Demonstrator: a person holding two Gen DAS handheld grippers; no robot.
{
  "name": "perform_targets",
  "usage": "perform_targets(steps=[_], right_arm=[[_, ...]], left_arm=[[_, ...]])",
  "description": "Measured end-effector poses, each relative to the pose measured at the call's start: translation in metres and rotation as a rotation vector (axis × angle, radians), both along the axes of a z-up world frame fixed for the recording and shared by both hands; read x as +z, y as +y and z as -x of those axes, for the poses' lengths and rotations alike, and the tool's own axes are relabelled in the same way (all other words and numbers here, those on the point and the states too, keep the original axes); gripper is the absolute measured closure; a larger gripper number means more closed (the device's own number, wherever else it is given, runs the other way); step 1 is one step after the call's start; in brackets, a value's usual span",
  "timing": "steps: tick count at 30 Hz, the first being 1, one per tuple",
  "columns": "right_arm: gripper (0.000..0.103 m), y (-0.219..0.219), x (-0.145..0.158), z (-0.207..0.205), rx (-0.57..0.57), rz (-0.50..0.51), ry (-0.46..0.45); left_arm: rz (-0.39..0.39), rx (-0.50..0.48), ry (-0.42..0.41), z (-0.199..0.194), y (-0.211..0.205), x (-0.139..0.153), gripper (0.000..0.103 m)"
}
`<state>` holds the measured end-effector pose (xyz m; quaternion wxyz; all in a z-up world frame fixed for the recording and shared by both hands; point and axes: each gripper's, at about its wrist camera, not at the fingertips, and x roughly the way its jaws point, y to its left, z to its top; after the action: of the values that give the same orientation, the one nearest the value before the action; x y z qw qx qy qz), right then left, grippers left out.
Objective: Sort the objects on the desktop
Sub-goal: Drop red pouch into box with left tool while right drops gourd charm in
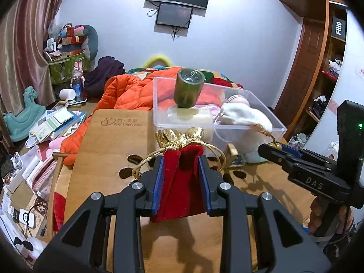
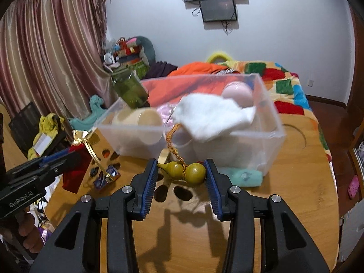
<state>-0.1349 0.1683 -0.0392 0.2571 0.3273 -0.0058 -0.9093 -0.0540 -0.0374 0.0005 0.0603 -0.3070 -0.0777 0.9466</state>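
Through the left wrist camera, your left gripper (image 1: 180, 177) has its jaws pressed on the red velvet pouch (image 1: 179, 182), gripping the cloth body below the gold-trimmed mouth (image 1: 179, 136) so the drawstring stays clear of the pads. The pouch is lifted over the near middle of the counter (image 1: 109, 150), pointed at the clear bin (image 1: 250, 122) along the far edge, probably ready to go in. A green jar (image 1: 188, 88) shows tilted and blurred above the bin's left end; whether it rests on anything, I cannot tell. A white cloth (image 1: 245, 113) drapes over the bin's front wall.

Through the right wrist camera, your right gripper (image 2: 182, 182) has its jaws set fairly wide either side of the small gourd charm (image 2: 184, 170). The charm spans most of the gap, but I cannot tell if the pads touch it. It sits just before the bin's front wall (image 2: 227, 145), its braided cord (image 2: 173, 141) trailing up toward the bin, and a teal roll (image 2: 245, 176) lies just to its right.
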Motion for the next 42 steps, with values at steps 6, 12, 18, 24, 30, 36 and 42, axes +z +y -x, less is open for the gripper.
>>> perform_targets(steps=[6,12,18,24,30,36,42], right_arm=[[0.065,0.013,0.01,0.002,-0.012,0.045,0.01],[0.065,0.006,0.023,0.003,0.016,0.043,0.044],[0.065,-0.007,0.032,0.012,0.05,0.014,0.084],[0.065,-0.017,0.03,0.023,0.073,0.009,0.08],[0.065,-0.027,0.025,0.032,0.094,-0.006,0.07],[0.065,-0.036,0.02,0.048,0.104,-0.017,0.052],[0.065,-0.046,0.018,0.059,0.111,-0.024,0.045]], left_arm=[[-0.011,-0.016,0.016,0.006,0.004,0.008,0.074],[-0.007,-0.026,0.036,0.016,0.008,0.016,0.074],[-0.012,-0.032,0.047,0.028,0.009,0.021,0.074],[-0.016,0.0,0.045,0.04,0.002,0.024,0.074],[-0.019,0.007,0.029,0.059,-0.006,0.022,0.074],[0.007,-0.01,0.031,0.077,0.001,0.023,0.073],[0.029,-0.024,0.018,0.095,0.008,0.02,0.072]])
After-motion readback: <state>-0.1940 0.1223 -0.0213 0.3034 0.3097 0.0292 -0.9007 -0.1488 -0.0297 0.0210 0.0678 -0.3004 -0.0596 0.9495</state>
